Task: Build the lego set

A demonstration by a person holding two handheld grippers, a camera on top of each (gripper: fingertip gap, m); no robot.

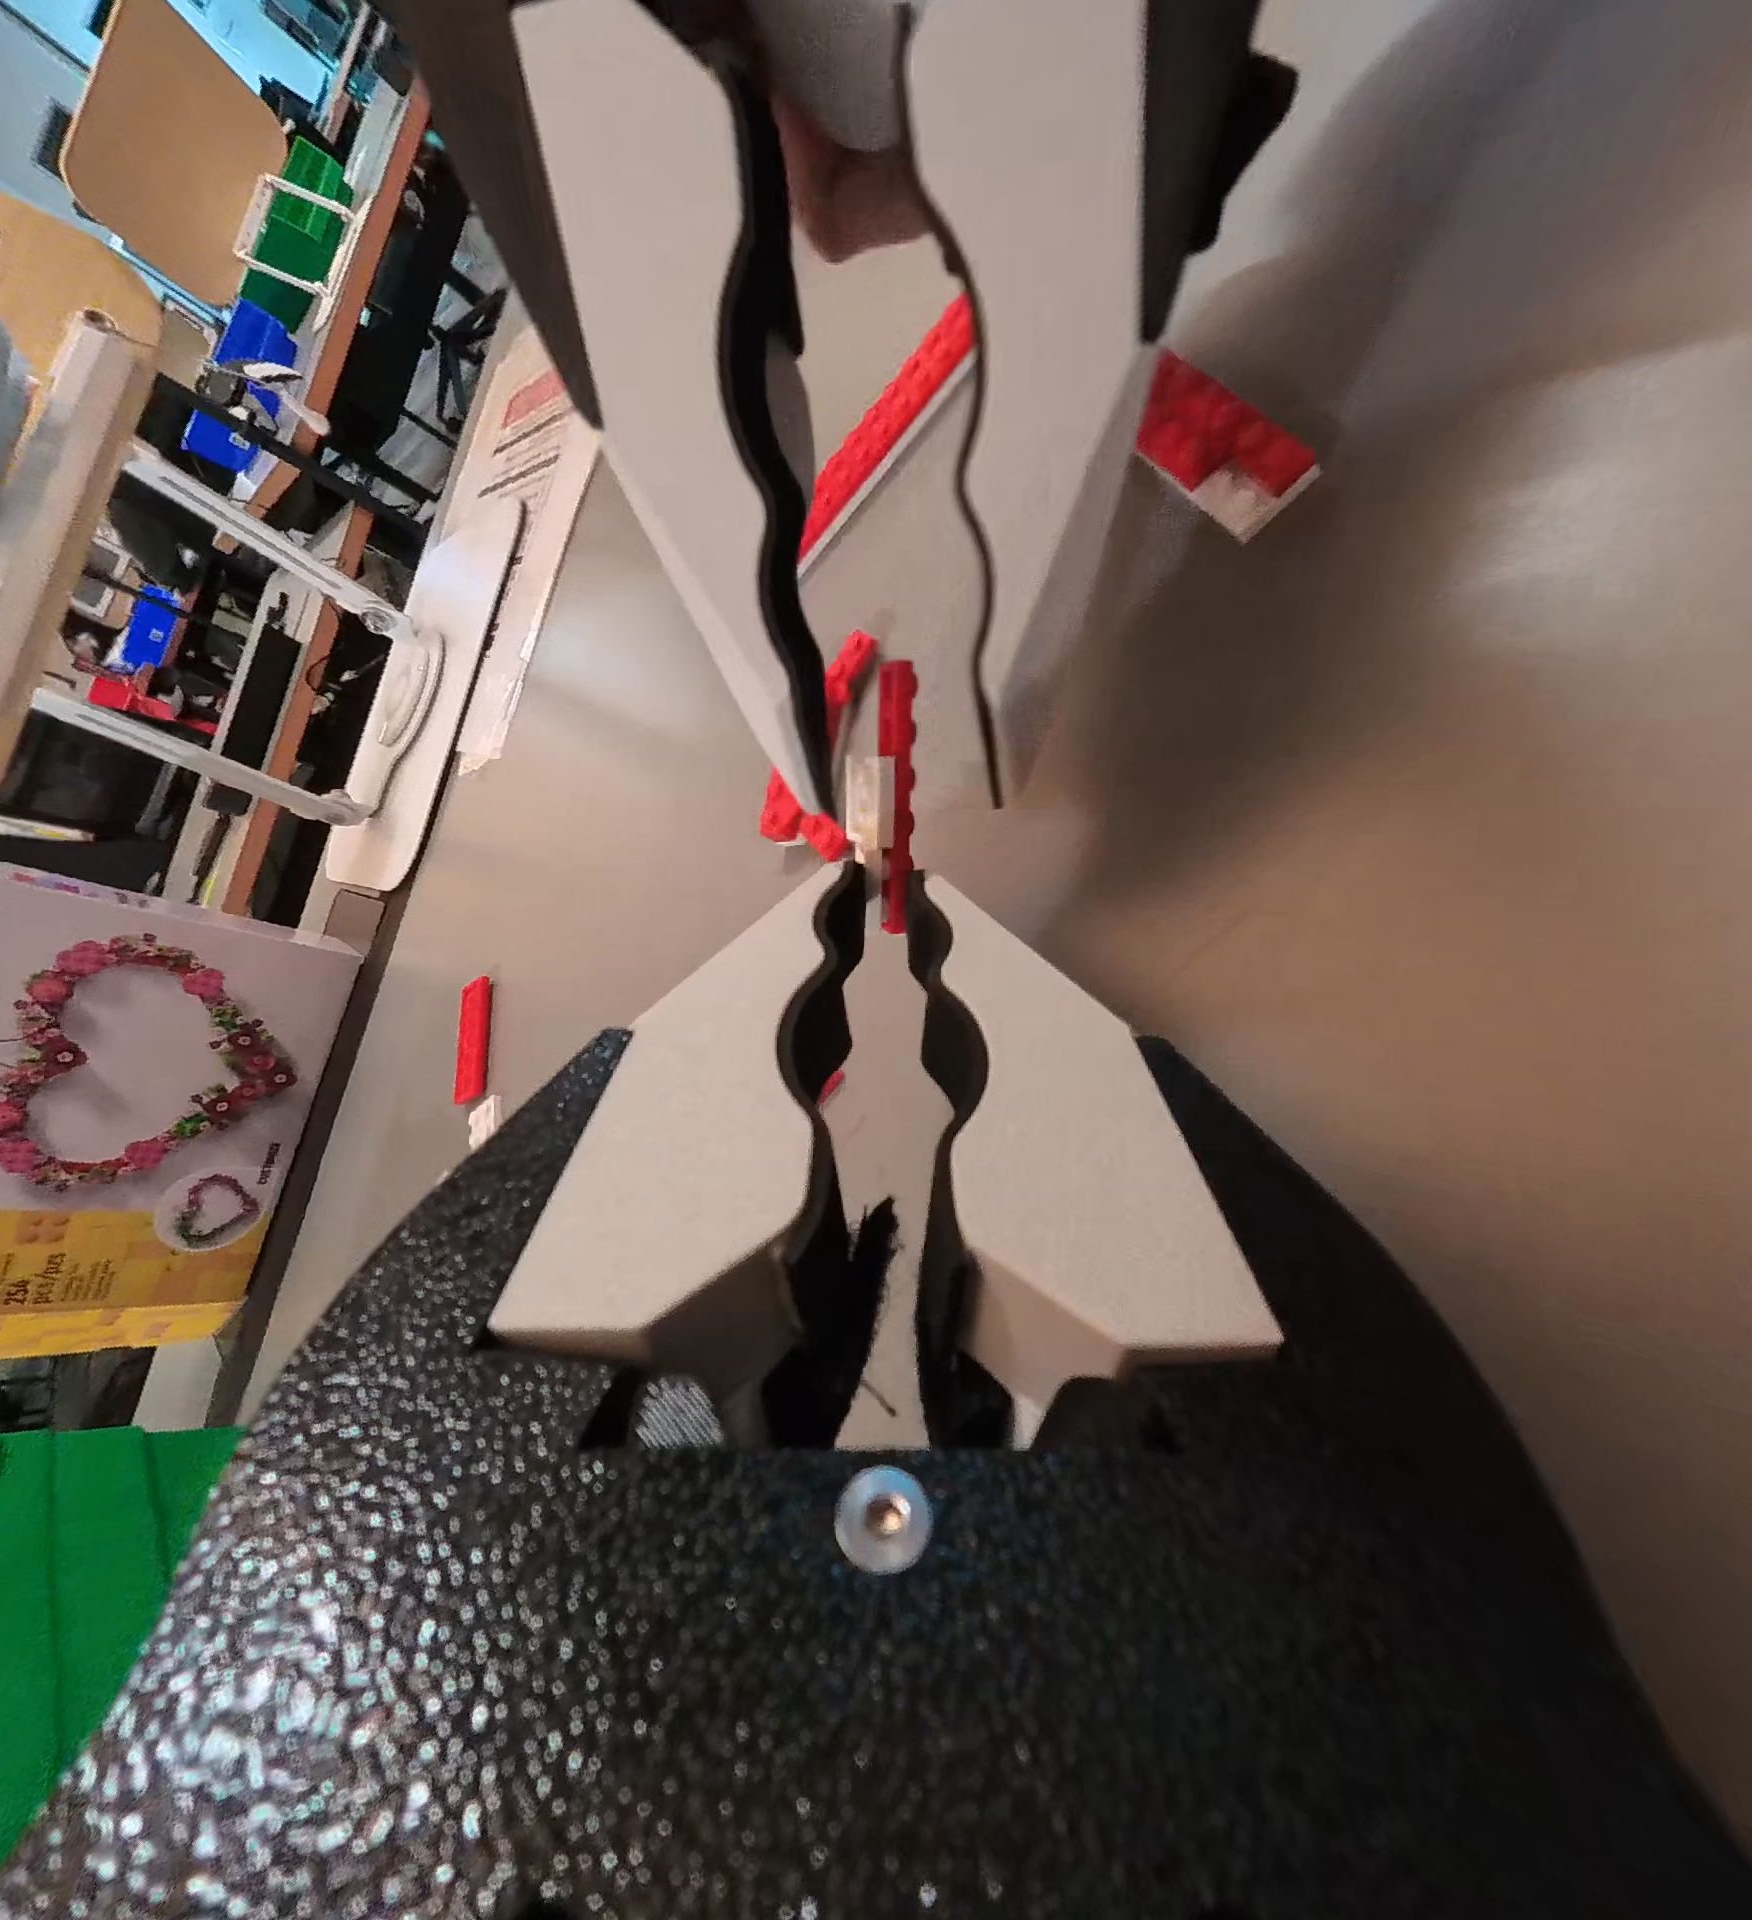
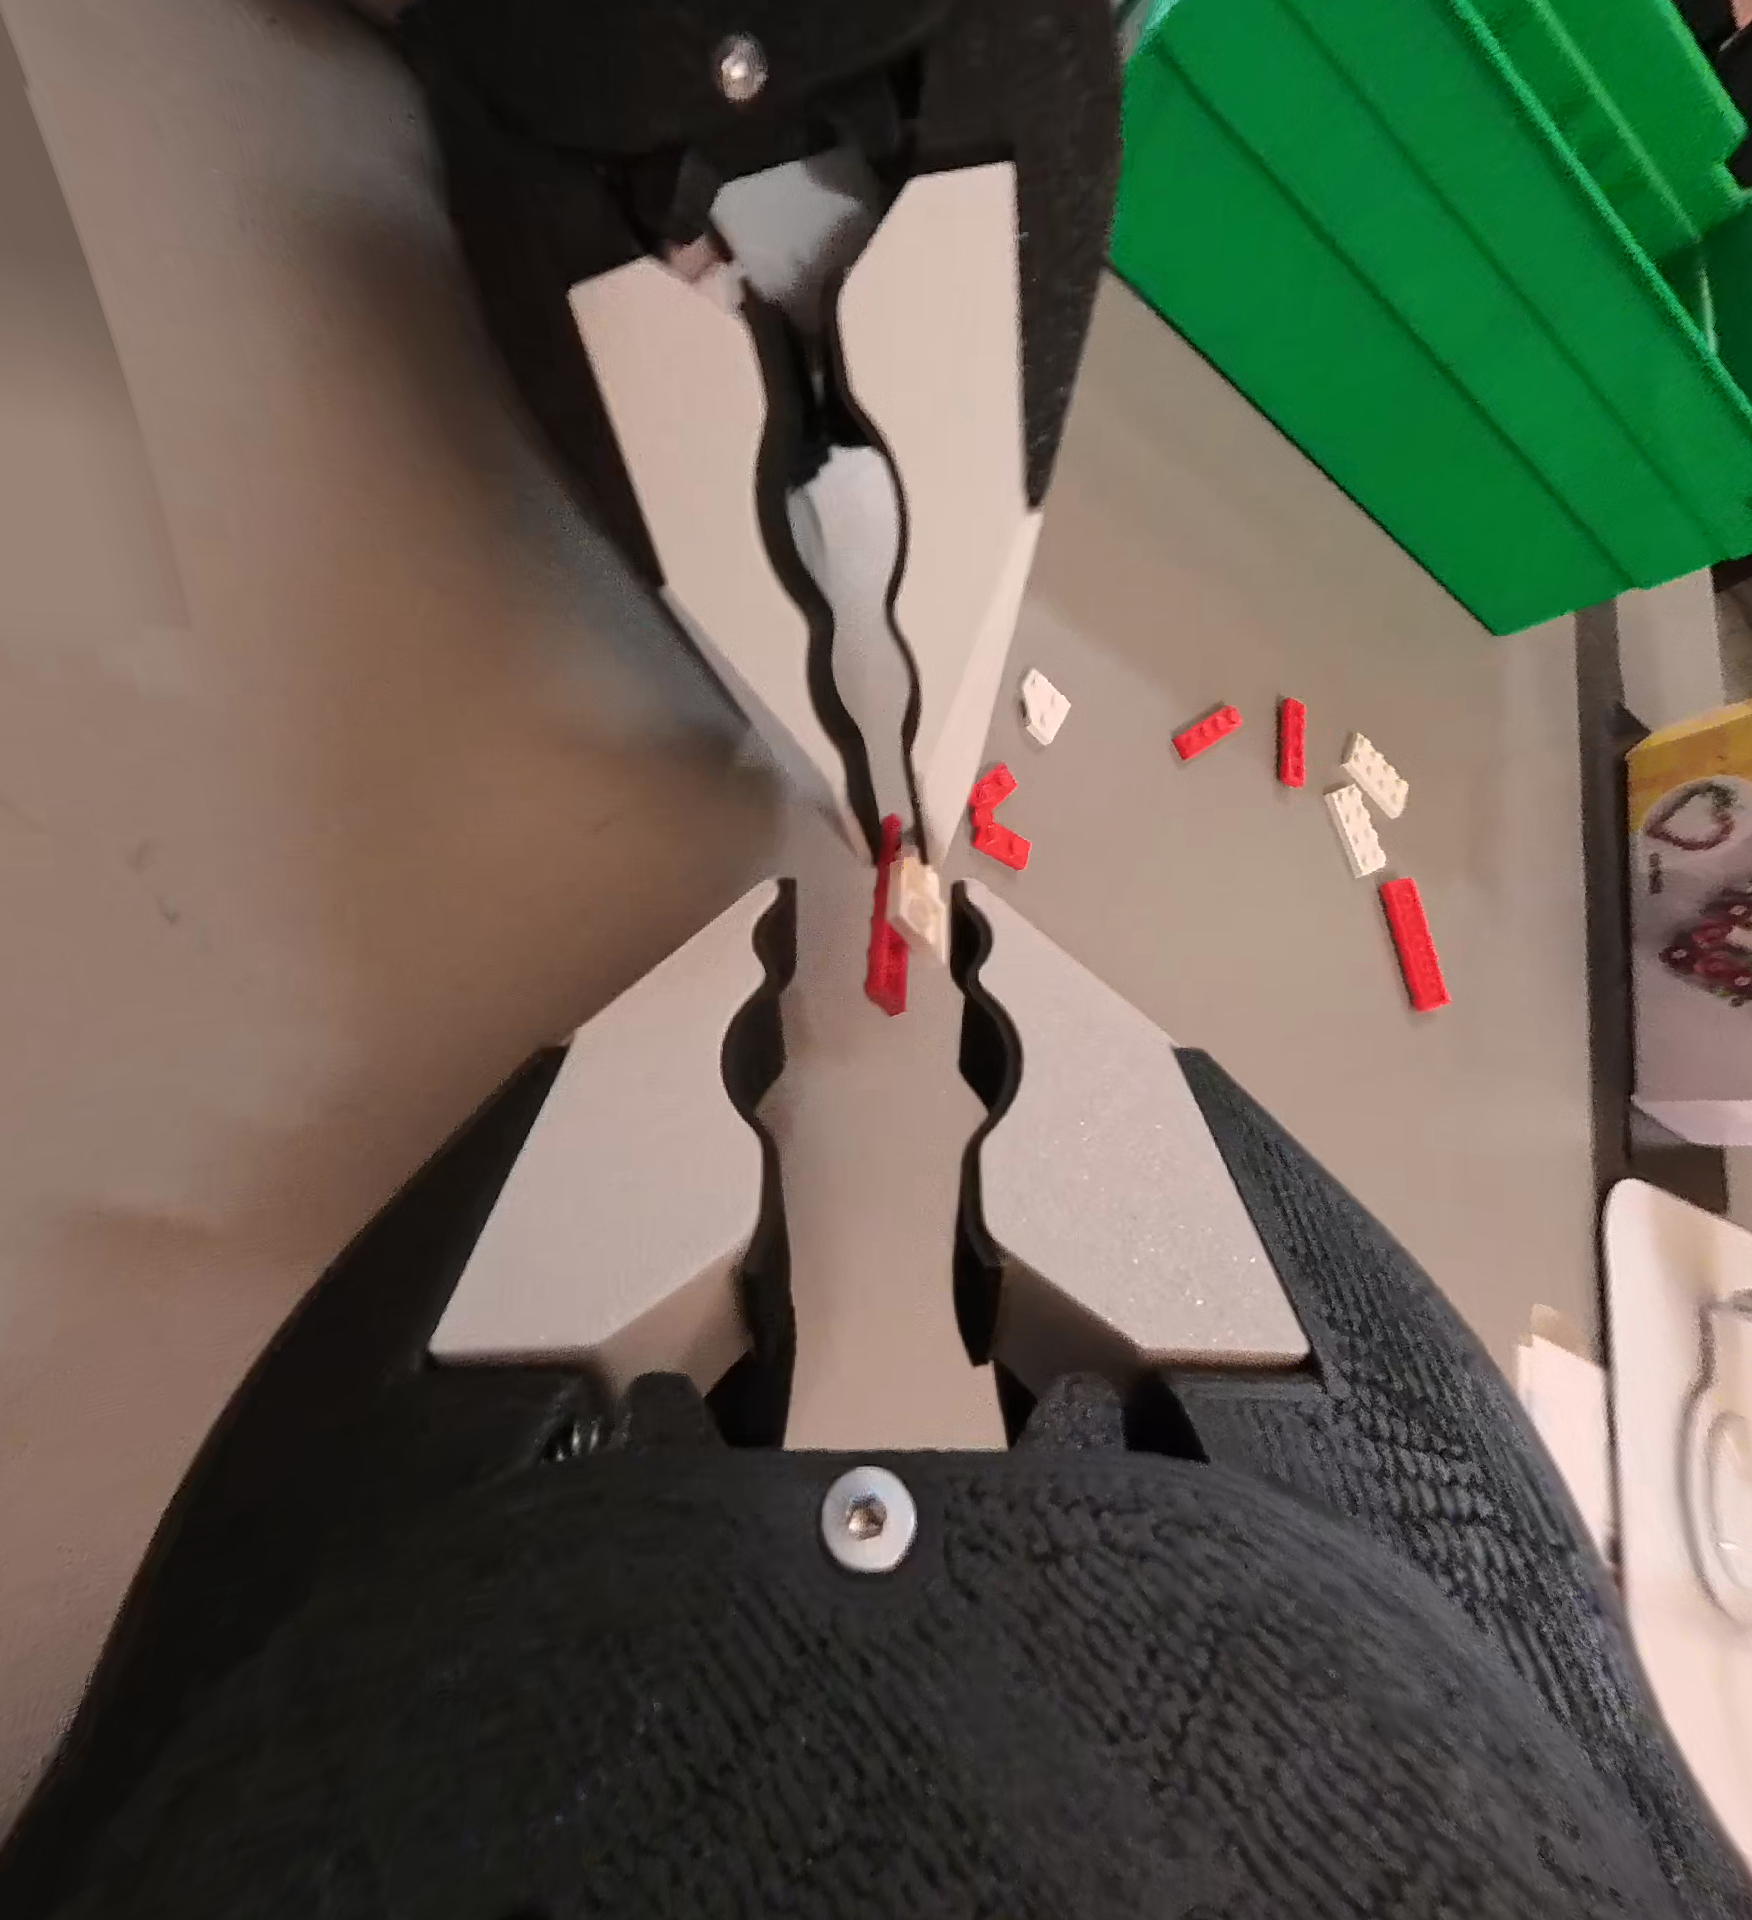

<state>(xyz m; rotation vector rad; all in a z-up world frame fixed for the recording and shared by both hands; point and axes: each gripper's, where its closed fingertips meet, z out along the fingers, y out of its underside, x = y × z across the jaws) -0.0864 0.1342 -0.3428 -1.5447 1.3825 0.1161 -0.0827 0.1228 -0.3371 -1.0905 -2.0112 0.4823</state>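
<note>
**Grippers meet over 1 red plate**

Grippers number 2, tip to tip above the pale grey table [image 2: 1163, 1091]. The left gripper [image 1: 882, 883] has its fingers drawn in narrow and pinches the end of 1 long, narrow red studded plate [image 2: 887, 966]. 1 small white studded plate [image 2: 921, 906] sits against that plate's side near the pinched end, tilted; whether it is fully pressed on cannot be told. The right gripper [image 2: 872, 888] has its fingers spread fairly wide on either side of this pair and touches neither.

Loose on the table, in the right wrist view, lie 5 red pieces: 2 red L-shaped corner plates [image 2: 997, 821] just beside the held plate, 1 short red plate [image 2: 1204, 730], 1 slim red strip [image 2: 1291, 740] and 1 longer red plate [image 2: 1414, 940]. White plates number 3: 1 alone [image 2: 1045, 704] and 2 touching [image 2: 1365, 805].

The left wrist view adds 1 red-and-white stepped block [image 1: 1225, 436] and 1 long red strip on a white edge [image 1: 887, 426], both farther off.

A green plastic bin [image 2: 1423, 364] and 1 cardboard box with a floral heart picture [image 1: 124, 1091] stand at the table's edge.
</note>
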